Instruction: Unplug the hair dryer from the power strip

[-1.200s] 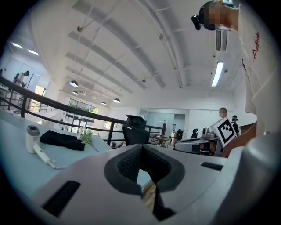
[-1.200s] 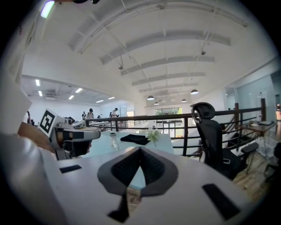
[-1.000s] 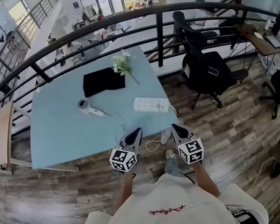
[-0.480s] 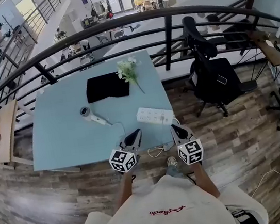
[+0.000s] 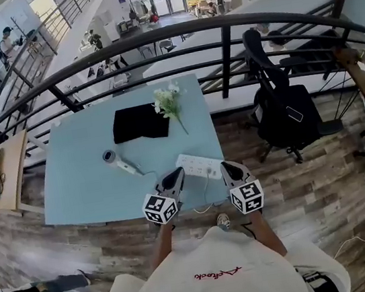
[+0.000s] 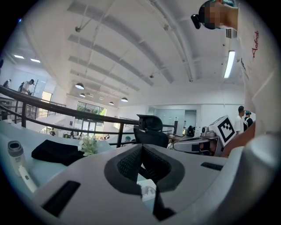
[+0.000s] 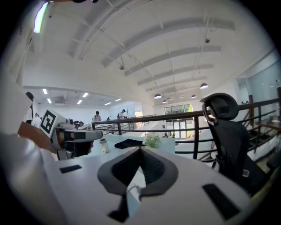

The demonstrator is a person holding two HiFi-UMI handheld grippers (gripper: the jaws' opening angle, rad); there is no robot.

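A white hair dryer [image 5: 118, 162] lies on the light blue table [image 5: 79, 184], and its thin white cord runs right to the white power strip [image 5: 200, 166] near the table's front right corner. My left gripper [image 5: 177, 172] hangs shut over the table's front edge, just left of the strip. My right gripper [image 5: 227, 165] is shut too, at the strip's right end. Neither holds anything. In the left gripper view the dryer [image 6: 19, 166] shows at the left and a bit of the strip [image 6: 147, 190] shows under the jaws.
A folded black cloth [image 5: 140, 122] and a sprig of white flowers [image 5: 168, 102] lie at the table's far side. A black railing [image 5: 223, 54] runs behind the table. A black office chair [image 5: 286, 113] stands to the right. A white cable [image 5: 202, 208] trails on the wood floor.
Both grippers have come forward from short of the table to its front edge, beside the power strip. Their jaws stayed shut.
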